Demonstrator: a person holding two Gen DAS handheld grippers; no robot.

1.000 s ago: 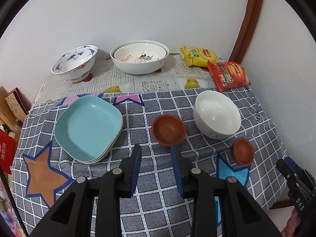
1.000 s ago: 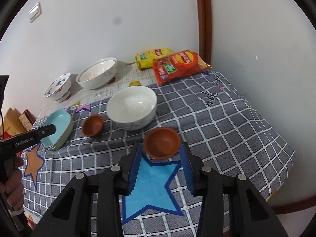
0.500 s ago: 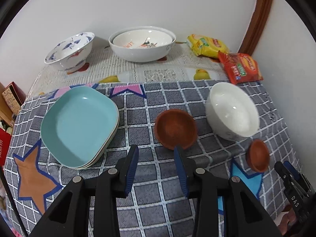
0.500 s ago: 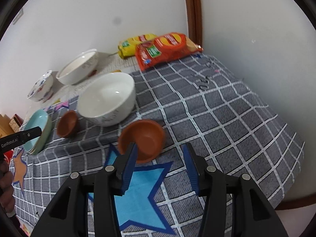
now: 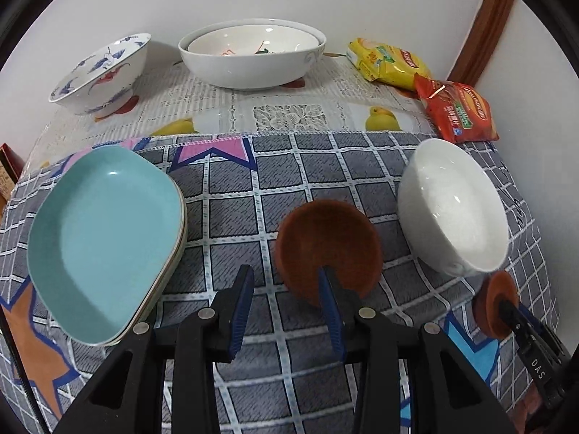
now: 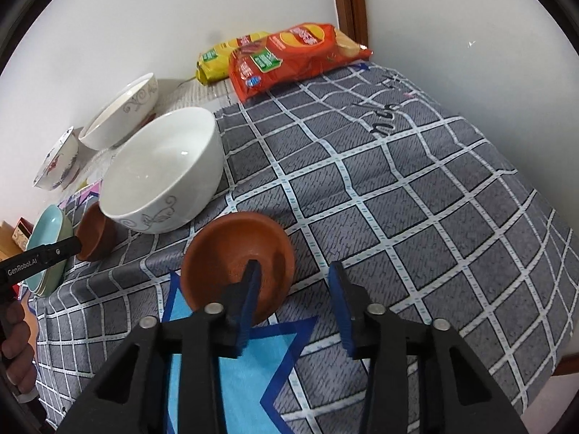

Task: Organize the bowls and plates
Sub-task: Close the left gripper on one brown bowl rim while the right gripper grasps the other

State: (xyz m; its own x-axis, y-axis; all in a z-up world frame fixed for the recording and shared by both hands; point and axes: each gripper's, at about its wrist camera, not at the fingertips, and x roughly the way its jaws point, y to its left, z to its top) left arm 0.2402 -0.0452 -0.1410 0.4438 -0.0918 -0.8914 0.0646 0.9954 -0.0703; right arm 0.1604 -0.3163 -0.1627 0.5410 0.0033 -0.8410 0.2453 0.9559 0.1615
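Checked grey cloth (image 5: 231, 213) with stars covers the near part of your table; behind it lies a lace-patterned plastic sheet (image 5: 282, 115) against a white wall. From your left wrist, the left gripper (image 5: 287, 298) stands part open, its right finger inside the rim of a small brown bowl (image 5: 327, 242), the left finger outside on the cloth; its pads do not press the rim. Stacked teal plates (image 5: 105, 238) sit left, a white bowl (image 5: 452, 206) right, nested white bowls (image 5: 253, 54) and a blue-patterned bowl (image 5: 101, 72) at the back.

From your right wrist, the right gripper (image 6: 295, 293), jaws just closing, straddles the near rim of a second brown bowl (image 6: 237, 256), not yet pinching. Snack bags (image 6: 296, 58) lie in the corner by a wooden trim (image 6: 349, 0).
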